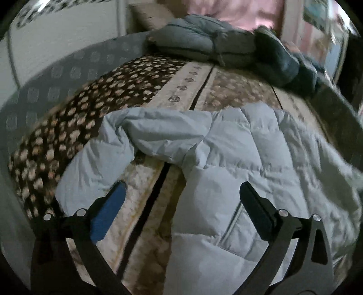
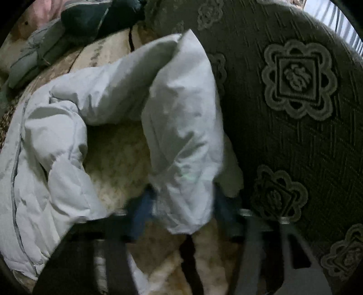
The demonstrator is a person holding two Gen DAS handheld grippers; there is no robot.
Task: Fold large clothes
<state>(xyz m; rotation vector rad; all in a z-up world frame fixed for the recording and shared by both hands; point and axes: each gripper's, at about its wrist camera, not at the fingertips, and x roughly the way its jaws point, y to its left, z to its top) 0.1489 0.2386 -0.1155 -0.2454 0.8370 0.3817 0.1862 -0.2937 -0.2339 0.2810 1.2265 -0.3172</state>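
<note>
You are in a home, in a bedroom. You work over a bed [image 1: 68, 74] with a spotted brown blanket [image 1: 74, 127] on a grey patterned cover [image 2: 299, 79]. A pillow [image 1: 147, 18] lies at the far end, near folded clothes [image 1: 197, 43]. A pale puffy jacket [image 1: 249, 158] lies on the blanket, and pink curtains [image 1: 233, 13] hang behind.
</note>
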